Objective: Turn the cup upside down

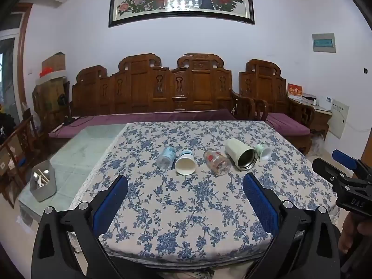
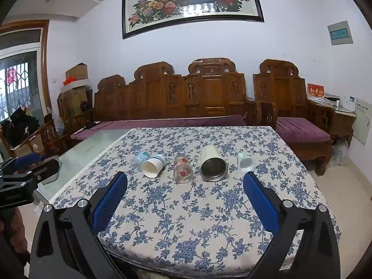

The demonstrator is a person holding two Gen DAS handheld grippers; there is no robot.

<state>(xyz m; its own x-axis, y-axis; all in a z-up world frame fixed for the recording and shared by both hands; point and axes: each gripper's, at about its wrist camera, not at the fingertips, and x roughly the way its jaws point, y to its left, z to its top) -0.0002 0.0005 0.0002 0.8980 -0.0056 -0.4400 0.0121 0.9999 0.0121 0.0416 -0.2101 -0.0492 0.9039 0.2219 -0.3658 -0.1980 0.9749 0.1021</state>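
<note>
I am holding my left gripper (image 1: 186, 200) and right gripper (image 2: 184, 198) wide, empty. Behind them, five cups are lying sideways beside the big metal-lined cream cup (image 2: 212, 164); none flipped.

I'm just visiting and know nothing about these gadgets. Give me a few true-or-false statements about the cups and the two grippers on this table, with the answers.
1. All five cups lie on their sides. True: the clear cup, paper cup, glass, steel tumbler and small cup.
2. The right gripper holds the glass. False: it is open and empty, short of the cups.
3. The left gripper is open. True.
4. The tumbler stands upright. False: it lies down, mouth toward the camera.
5. The tablecloth is plain red. False: blue flowers on white.
</note>
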